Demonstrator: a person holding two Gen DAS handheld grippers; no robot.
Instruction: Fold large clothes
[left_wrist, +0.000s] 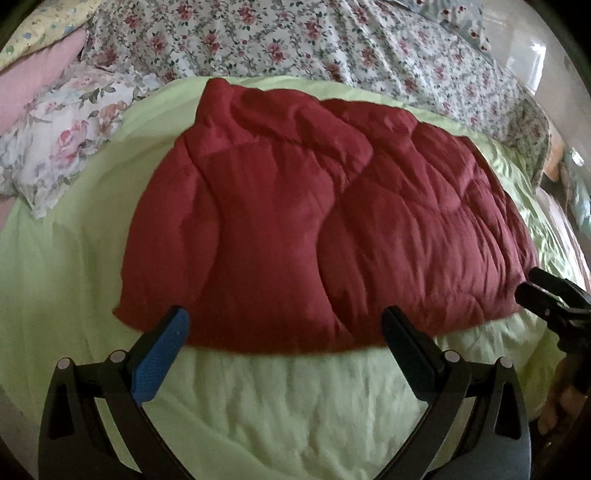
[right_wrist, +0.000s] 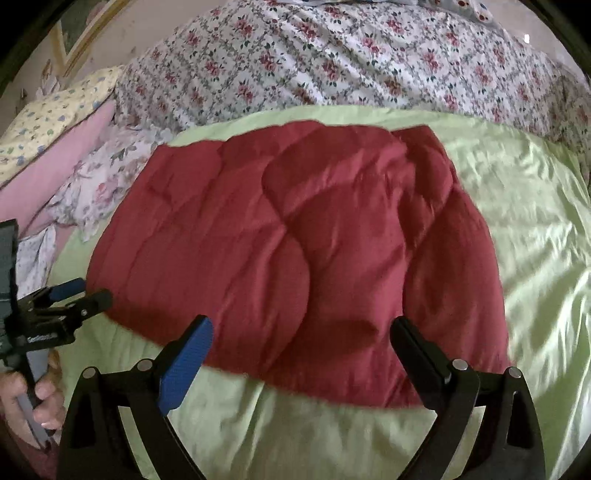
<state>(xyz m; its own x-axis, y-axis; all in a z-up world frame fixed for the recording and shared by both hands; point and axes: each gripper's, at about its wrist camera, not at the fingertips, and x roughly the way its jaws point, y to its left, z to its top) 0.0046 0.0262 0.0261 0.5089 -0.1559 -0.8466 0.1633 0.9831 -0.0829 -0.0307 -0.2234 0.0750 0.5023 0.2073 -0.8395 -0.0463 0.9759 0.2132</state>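
A dark red quilted padded garment (left_wrist: 314, 221) lies folded and spread on a light green sheet (left_wrist: 277, 398); it also shows in the right wrist view (right_wrist: 288, 251). My left gripper (left_wrist: 286, 317) is open and empty, its fingertips at the garment's near edge toward its left corner. It also shows at the left edge of the right wrist view (right_wrist: 81, 291). My right gripper (right_wrist: 301, 326) is open and empty over the garment's near edge toward its right corner. It shows at the right edge of the left wrist view (left_wrist: 528, 282).
A floral duvet (left_wrist: 295, 44) lies bunched behind the green sheet (right_wrist: 535, 229). Floral and pink pillows (left_wrist: 59, 147) sit at the far left. The bed's right edge drops off beyond the sheet.
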